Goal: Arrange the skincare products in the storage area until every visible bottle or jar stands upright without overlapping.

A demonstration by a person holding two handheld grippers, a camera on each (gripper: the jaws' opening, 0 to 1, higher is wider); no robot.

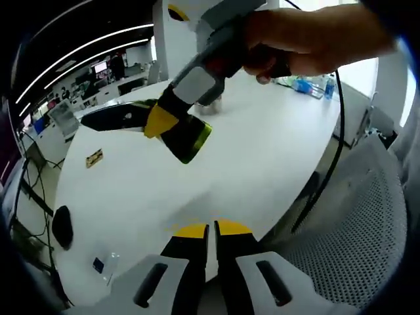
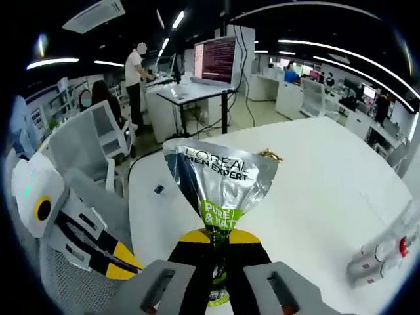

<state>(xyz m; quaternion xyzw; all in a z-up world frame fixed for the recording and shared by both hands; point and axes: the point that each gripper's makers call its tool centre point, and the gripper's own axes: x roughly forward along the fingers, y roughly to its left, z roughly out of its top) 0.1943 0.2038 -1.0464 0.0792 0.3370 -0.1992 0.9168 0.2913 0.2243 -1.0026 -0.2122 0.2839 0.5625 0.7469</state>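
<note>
Our right tool [image 2: 218, 244] clamps the silver-and-green L'Oréal tube [image 2: 220, 187] above the white worktop [image 2: 315, 190]; our left tool [image 1: 211, 231] is closed, empty.

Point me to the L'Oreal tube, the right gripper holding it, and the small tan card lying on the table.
L'Oreal tube [image 2: 220, 180]: right gripper view, on its flat silver crimped end.
right gripper [image 2: 220, 246]: right gripper view, between its yellow fingertips, clamped on the tube.
small tan card [image 1: 94, 157]: left gripper view, on the card's middle.
</note>
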